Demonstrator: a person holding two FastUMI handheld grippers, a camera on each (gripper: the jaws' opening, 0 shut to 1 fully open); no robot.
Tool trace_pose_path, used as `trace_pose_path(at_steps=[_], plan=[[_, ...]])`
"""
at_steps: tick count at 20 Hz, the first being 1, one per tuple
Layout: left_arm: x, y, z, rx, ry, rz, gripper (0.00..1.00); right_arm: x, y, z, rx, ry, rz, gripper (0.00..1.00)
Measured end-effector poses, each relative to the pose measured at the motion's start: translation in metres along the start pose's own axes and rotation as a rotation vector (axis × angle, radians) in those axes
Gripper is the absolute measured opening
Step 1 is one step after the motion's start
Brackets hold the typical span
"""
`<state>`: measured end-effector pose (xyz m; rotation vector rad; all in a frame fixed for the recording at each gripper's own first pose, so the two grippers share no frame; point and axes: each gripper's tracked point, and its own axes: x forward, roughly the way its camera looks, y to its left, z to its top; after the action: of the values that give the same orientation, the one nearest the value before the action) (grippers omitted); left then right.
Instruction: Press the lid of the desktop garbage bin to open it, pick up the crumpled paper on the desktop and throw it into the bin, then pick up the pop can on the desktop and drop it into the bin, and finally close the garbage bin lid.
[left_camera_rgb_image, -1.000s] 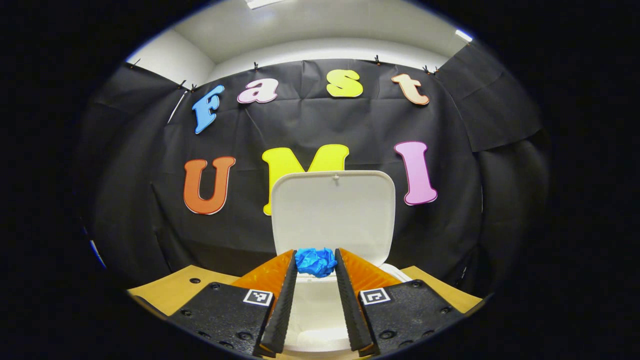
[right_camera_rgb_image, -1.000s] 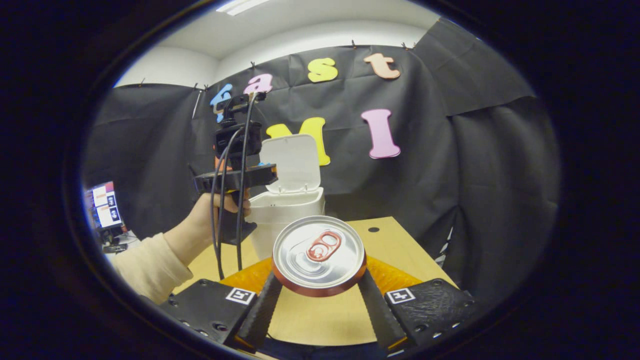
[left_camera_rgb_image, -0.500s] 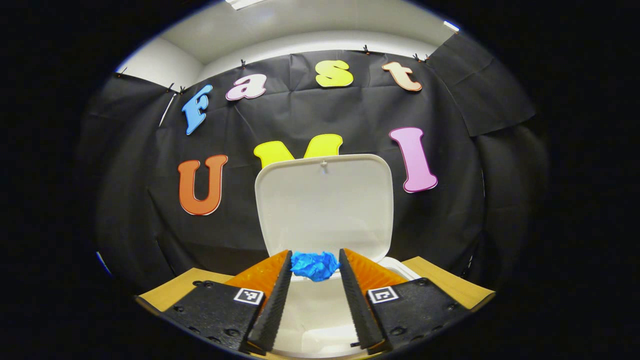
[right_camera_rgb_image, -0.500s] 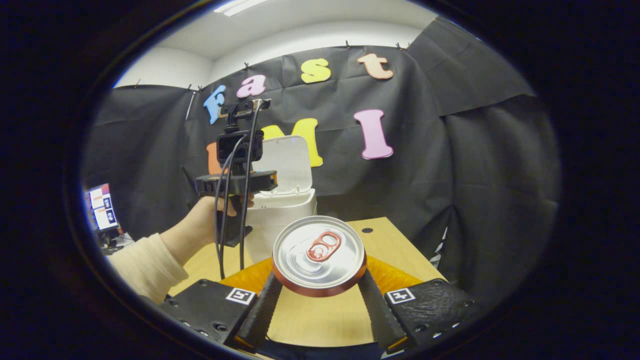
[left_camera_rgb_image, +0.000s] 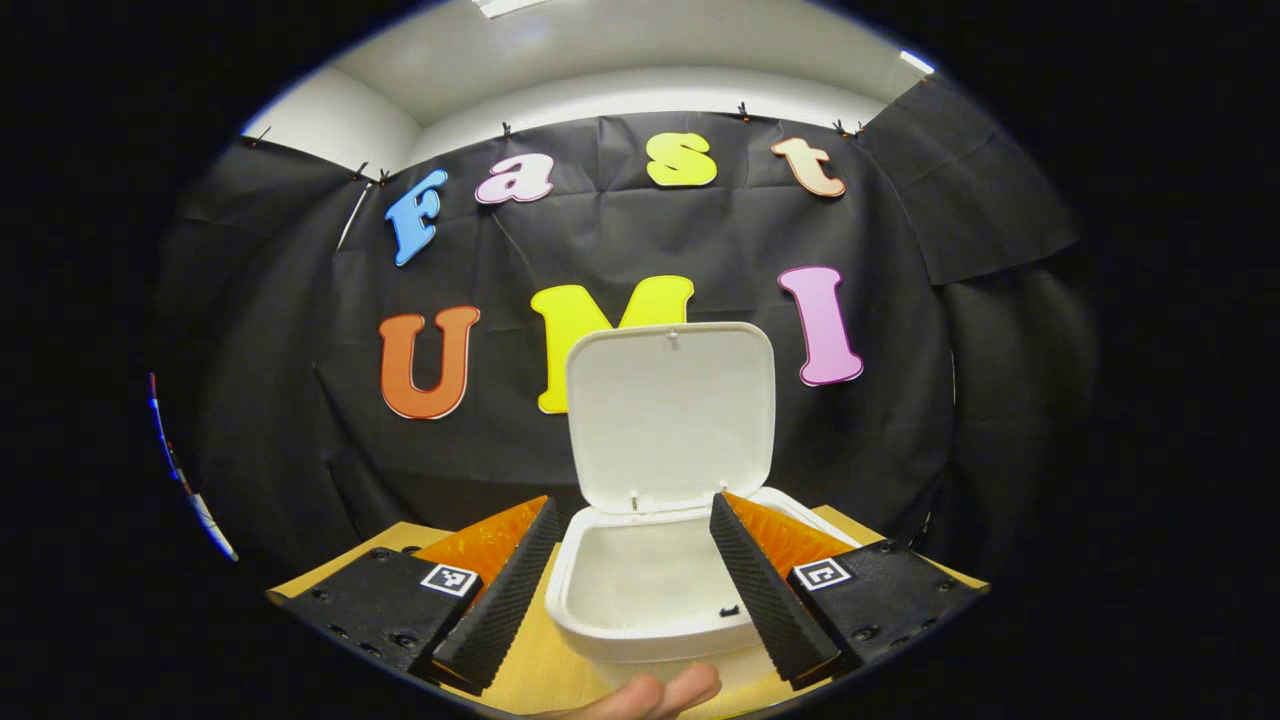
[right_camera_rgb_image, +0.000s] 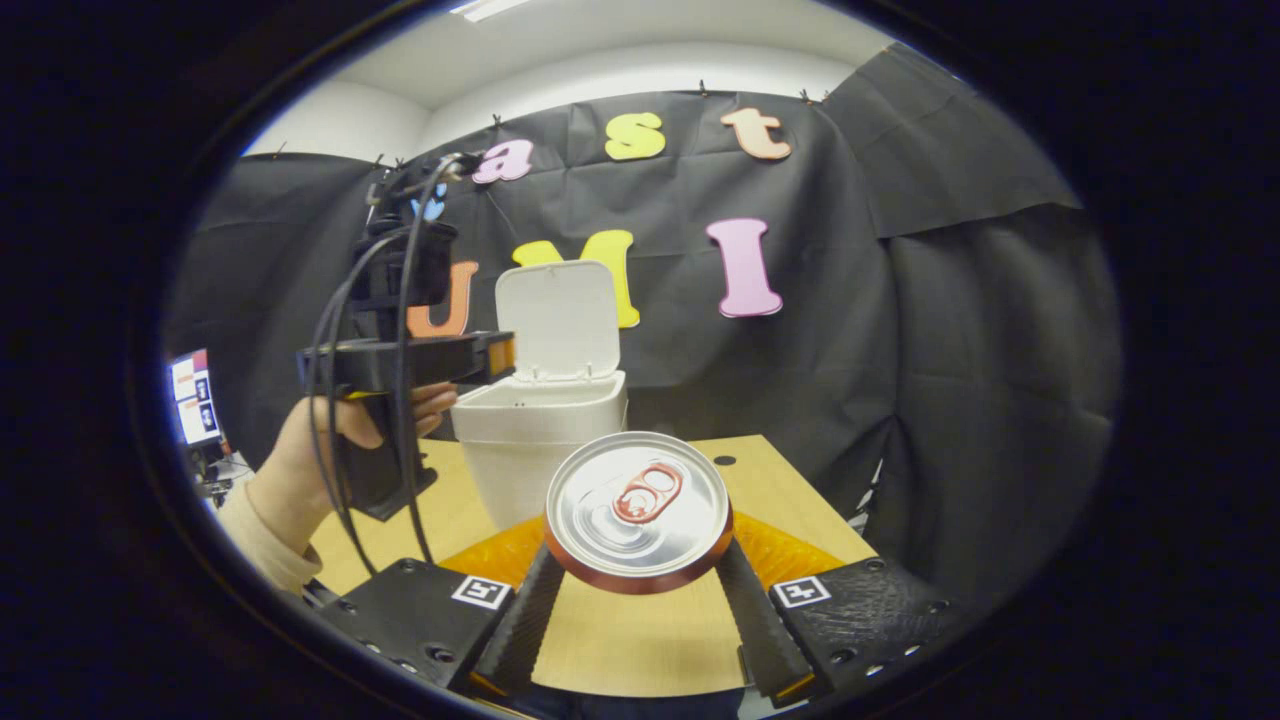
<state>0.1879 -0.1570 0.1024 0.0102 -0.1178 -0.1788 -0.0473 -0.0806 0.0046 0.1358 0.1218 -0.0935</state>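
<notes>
wooden desk carries the bin, lid up to receive; left gripper spread empty, right gripper clamps the can, ready to drop.

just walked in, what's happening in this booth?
A person is clearing a table into a white bin, one hand-held gripper per hand. The bin's lid stands open. The left hand-held gripper is open and empty in front of the bin. The right hand-held gripper is shut on a pop can, short of the bin.
</notes>
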Motion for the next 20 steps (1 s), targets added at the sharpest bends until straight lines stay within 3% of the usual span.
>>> trace_pose_path(at_steps=[7,9,11,16,20], plan=[[-0.089,0.059,-0.012,-0.006,-0.010,0.010,0.99,0.027,0.033,-0.016,0.052,0.019,0.024,0.80],[-0.109,0.074,-0.019,-0.005,-0.016,0.036,0.99,0.032,0.045,-0.025,0.026,0.044,0.045,0.80],[-0.124,0.083,-0.026,-0.015,-0.022,0.050,0.99,0.036,0.047,-0.030,-0.010,0.043,0.017,0.79],[-0.153,0.116,-0.043,-0.068,-0.055,0.099,0.99,0.031,0.078,-0.032,-0.018,0.013,0.053,0.80],[-0.157,0.124,-0.068,-0.015,-0.008,0.090,0.99,0.028,0.089,-0.016,-0.094,-0.024,0.029,0.79]])
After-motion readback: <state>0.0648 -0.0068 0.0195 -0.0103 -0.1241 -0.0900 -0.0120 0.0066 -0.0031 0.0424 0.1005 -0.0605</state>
